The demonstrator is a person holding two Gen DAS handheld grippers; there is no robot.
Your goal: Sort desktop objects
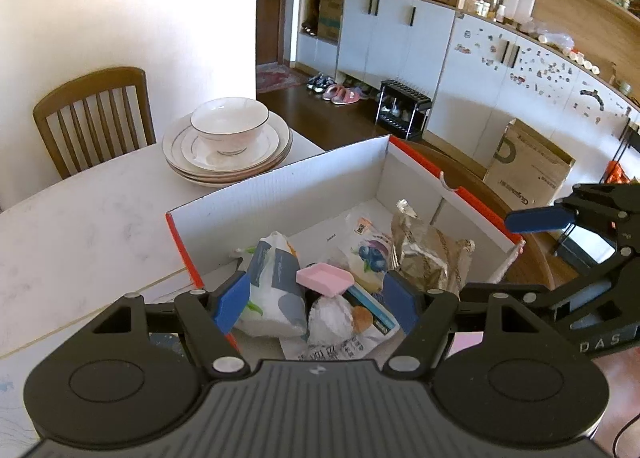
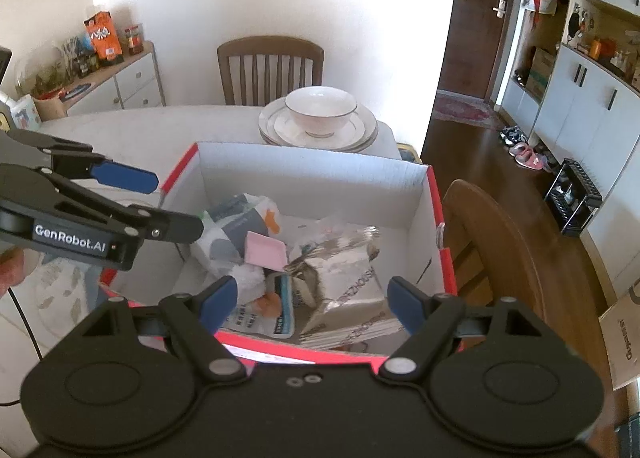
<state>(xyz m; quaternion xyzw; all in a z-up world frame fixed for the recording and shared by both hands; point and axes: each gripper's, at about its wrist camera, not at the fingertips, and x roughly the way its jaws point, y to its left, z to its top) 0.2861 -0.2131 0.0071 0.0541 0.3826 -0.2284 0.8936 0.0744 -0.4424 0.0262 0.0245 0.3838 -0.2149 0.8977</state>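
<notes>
A red cardboard box with white inner walls (image 1: 280, 194) (image 2: 312, 178) stands on the table and holds several snack packets. A small pink tray (image 1: 325, 278) (image 2: 266, 250) lies on top of them. A silver foil bag (image 1: 428, 254) (image 2: 348, 278) lies to its right, a white-and-blue packet (image 1: 272, 290) to its left. My left gripper (image 1: 316, 304) is open and empty above the box's near-left side. My right gripper (image 2: 312, 300) is open and empty above the box's near edge. Each gripper shows in the other's view: the right one (image 1: 560, 242), the left one (image 2: 160, 202).
A white bowl (image 1: 229, 124) (image 2: 320, 110) sits on stacked plates (image 1: 256, 162) on the pale table (image 1: 80, 226) behind the box. Wooden chairs stand beyond the table (image 1: 94, 114) and right of the box (image 2: 492, 234). Cabinets line the right wall.
</notes>
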